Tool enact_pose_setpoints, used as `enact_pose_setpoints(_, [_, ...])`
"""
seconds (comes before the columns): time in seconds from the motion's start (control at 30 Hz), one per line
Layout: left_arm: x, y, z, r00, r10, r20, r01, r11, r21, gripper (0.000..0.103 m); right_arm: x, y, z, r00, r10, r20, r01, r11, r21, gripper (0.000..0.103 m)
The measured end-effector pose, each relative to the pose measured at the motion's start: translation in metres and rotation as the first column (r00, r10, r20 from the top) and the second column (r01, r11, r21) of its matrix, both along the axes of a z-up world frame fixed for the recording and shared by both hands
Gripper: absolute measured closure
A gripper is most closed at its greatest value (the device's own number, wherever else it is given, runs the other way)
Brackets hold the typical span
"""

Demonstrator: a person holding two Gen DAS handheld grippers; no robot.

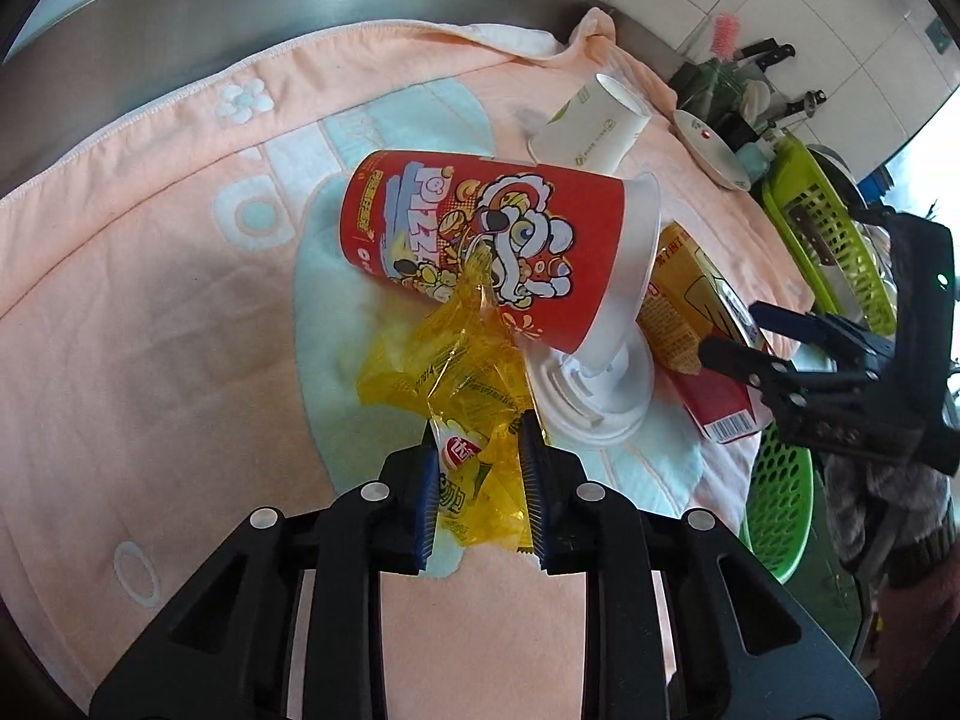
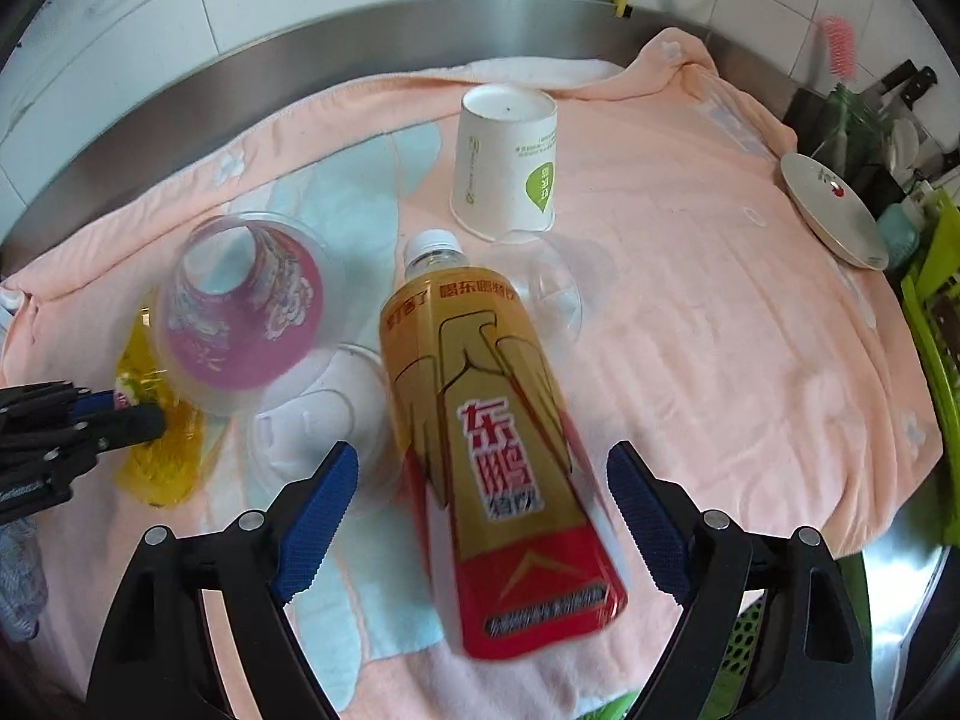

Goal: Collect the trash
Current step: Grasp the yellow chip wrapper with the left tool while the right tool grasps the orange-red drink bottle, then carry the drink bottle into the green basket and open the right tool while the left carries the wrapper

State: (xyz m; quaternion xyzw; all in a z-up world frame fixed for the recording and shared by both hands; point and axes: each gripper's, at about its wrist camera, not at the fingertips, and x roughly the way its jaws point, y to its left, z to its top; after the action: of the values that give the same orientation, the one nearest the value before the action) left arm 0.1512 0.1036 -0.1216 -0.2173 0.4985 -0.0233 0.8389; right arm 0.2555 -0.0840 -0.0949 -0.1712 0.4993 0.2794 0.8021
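Observation:
My left gripper [image 1: 477, 441] is shut on a crumpled yellow snack wrapper [image 1: 447, 372] that lies on the pink towel [image 1: 150, 312]. Just beyond it a red printed plastic cup [image 1: 480, 240] lies on its side over a white lid [image 1: 591, 390]. My right gripper [image 2: 480, 462] is open, its pads either side of a gold and red drink bottle [image 2: 480, 420] lying on the towel [image 2: 720, 330]. A white paper cup [image 2: 507, 162] stands upside down behind it. The right gripper also shows in the left wrist view [image 1: 729, 330], by the bottle [image 1: 684, 324].
A clear dome lid [image 2: 549, 294] lies next to the bottle. A steel counter rim [image 2: 360, 36] runs behind the towel. A green basket [image 1: 780, 498] sits below the towel's right edge. A green rack [image 1: 828, 228], a round plate [image 2: 834, 216] and knives stand at right.

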Motion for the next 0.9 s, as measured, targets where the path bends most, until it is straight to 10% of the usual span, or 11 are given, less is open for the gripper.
enact_pose_setpoints(0.6, [0.015,-0.007,-0.018,0.998,-0.002,-0.058,0.002,1.0,0.008,0.036,0.0,0.021,-0.022,0.999,0.031,-0.009,-0.032,0.996,-0.086,0.035])
enact_pose_setpoints(0.9, [0.015,-0.016,-0.015,0.999,-0.03,-0.033,0.03,1.0,0.0,0.079,-0.036,-0.017,0.006,0.998,-0.063,0.014,0.063,0.997,0.042,0.037])
